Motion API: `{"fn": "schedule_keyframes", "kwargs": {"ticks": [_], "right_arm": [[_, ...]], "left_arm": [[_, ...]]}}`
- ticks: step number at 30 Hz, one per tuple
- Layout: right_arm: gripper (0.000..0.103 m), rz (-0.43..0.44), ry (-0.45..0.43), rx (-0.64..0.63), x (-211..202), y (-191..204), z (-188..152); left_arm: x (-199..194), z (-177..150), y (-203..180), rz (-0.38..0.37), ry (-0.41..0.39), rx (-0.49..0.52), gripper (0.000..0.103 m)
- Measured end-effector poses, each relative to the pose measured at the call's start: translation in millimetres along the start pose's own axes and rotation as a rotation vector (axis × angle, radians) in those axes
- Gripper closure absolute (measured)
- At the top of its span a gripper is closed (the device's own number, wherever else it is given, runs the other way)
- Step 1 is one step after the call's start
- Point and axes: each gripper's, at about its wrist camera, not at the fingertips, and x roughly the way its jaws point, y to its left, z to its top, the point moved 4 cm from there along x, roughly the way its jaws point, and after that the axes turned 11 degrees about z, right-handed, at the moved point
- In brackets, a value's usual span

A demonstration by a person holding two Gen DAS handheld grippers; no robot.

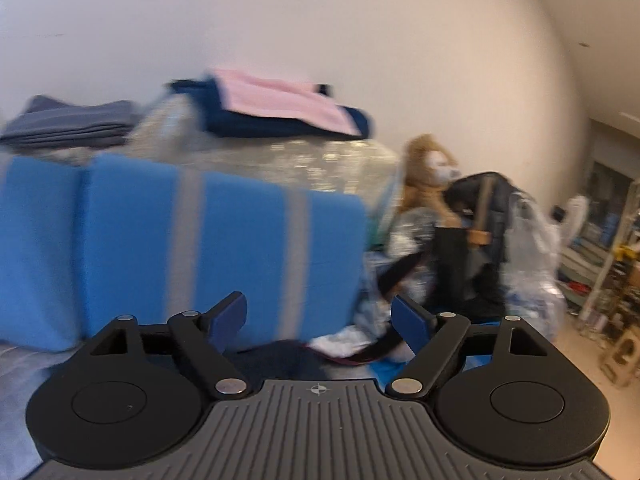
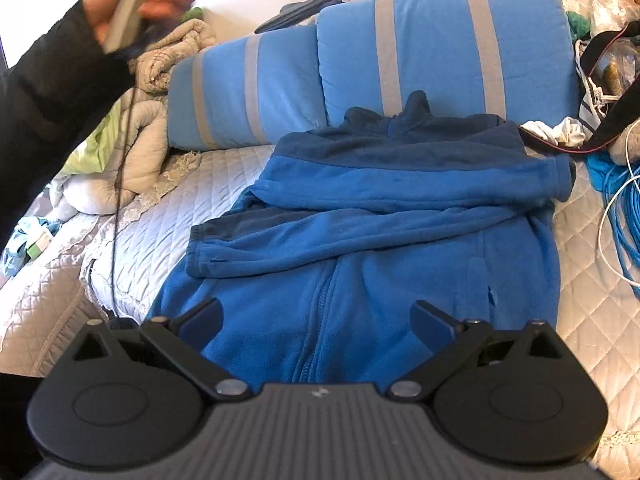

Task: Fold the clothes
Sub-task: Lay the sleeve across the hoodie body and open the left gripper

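Right now both my left gripper [image 1: 318, 316] and right gripper [image 2: 316, 318] gape wide and empty, the blue fleece jacket [image 2: 380, 216] lies on the bed [image 2: 168, 216] with sleeves crossed, and a careless pinch could drag those folds loose.

2 blue cushions [image 2: 440, 52] with grey stripes lean at the head of a quilted bedspread [image 2: 160, 220]; a stuffed lion [image 1: 430, 172] sits beside a black bag [image 1: 472, 240].

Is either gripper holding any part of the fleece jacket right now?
No. The left gripper and right gripper both stand open with nothing between the pads; the blue fleece jacket lies free on the bed.
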Motion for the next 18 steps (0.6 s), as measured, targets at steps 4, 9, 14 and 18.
{"fn": "schedule_keyframes", "kwargs": {"ticks": [4, 9, 14, 18], "right_arm": [[0.000, 0.004, 0.028, -0.010, -1.4, 2.9, 5.6], [0.000, 0.049, 0.061, 0.010, -27.3, 0.3, 25.5], [0.000, 0.148, 0.054, 0.062, -79.7, -1.5, 58.4], [0.000, 0.183, 0.013, 0.057, -129.7, -0.9, 90.0]], "left_arm": [[-26.5, -12.1, 58.9, 0.098, 0.035, -0.045, 0.024], [-85.4, -20.6, 108.3, 0.220, 0.087, -0.042, 0.019], [-150.3, -19.9, 127.9, 0.259, 0.114, -0.062, 0.015], [-192.0, -13.1, 129.4, 0.241, 0.093, -0.066, 0.013]]}}
